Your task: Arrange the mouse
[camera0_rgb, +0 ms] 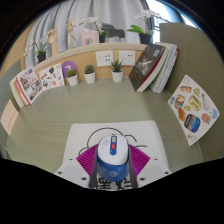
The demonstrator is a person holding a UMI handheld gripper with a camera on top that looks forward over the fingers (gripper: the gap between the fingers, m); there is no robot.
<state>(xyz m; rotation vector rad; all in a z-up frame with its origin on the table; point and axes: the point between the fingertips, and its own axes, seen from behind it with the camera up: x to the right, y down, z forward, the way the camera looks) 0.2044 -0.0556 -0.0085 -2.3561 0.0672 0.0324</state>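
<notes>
1. Pale bench carries a white mat; the blue-and-white mouse lies at its 6 o'clock edge.
2. Gripper pinches the mouse between its pads.
3. Keep the squeeze even, move level, and release squarely on the mat.
4. Potted plants and books stand at 12 o'clock, well apart.

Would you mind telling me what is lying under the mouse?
The blue-and-white mouse rests on a white mat spread over the desk. It sits between the gripper fingers, whose magenta pads flank it. The mat directly beneath the mouse is covered.
</notes>
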